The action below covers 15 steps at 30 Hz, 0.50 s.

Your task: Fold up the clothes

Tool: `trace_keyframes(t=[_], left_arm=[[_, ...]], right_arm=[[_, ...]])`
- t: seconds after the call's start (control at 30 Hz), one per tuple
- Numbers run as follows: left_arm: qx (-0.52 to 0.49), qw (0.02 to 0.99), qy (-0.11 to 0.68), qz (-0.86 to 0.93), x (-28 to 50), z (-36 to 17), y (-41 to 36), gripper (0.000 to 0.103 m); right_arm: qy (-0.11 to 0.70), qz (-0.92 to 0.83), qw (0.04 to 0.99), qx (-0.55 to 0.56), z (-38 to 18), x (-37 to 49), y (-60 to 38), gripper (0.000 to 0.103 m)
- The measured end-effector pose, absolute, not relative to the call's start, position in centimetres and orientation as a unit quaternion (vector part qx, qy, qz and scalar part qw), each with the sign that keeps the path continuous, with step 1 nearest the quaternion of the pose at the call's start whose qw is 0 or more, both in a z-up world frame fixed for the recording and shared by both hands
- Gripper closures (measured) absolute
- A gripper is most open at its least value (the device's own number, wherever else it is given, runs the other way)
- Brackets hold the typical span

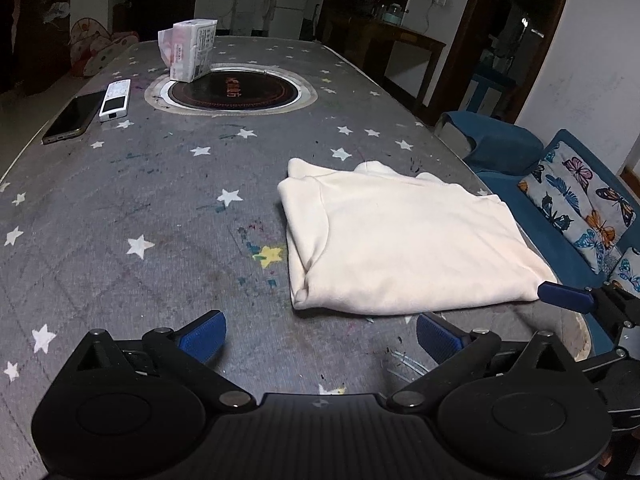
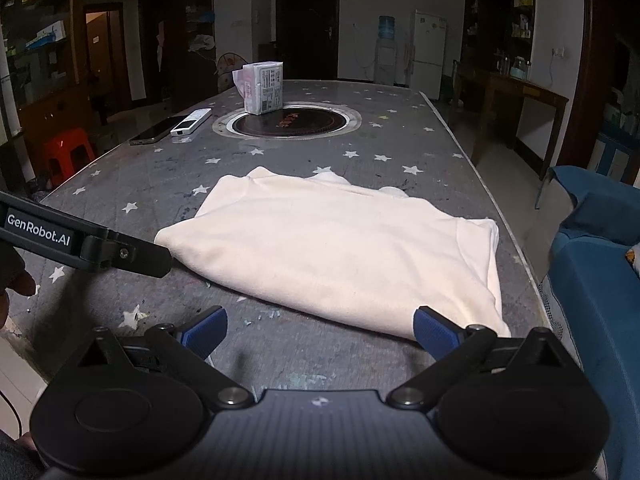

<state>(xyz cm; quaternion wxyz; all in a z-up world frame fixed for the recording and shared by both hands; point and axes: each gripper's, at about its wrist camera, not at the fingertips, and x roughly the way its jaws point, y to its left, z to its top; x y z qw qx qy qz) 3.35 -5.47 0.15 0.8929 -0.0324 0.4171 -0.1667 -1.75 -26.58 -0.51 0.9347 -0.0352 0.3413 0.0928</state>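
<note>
Garment: cream garment (image 1: 404, 240) lies folded into a flat rectangle, centre-right of the left wrist view, on the star-patterned counter (image 1: 140, 184).
Left gripper (image 1: 320, 334): fingers spread wide — nothing is held.
Right gripper (image 2: 320, 330): fingers spread wide, one at the garment's near edge — nothing is gripped.
Progress: folding is judged essentially complete; at most a final tidy remains.

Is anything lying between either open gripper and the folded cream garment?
Nothing visible. The left gripper and right gripper face the folded cream garment across bare tablecloth; the phone and remote lie far off.
</note>
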Motion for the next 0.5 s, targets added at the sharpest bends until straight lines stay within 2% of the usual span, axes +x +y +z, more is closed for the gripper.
trace_keyframes(t=[0.5], left_arm=[[-0.01,0.895,0.42,-0.149,2.87,0.11,-6.29,0.0]], right_arm=[[0.347,0.097,0.932,-0.026,-0.83,-2.06,-26.31,0.002]])
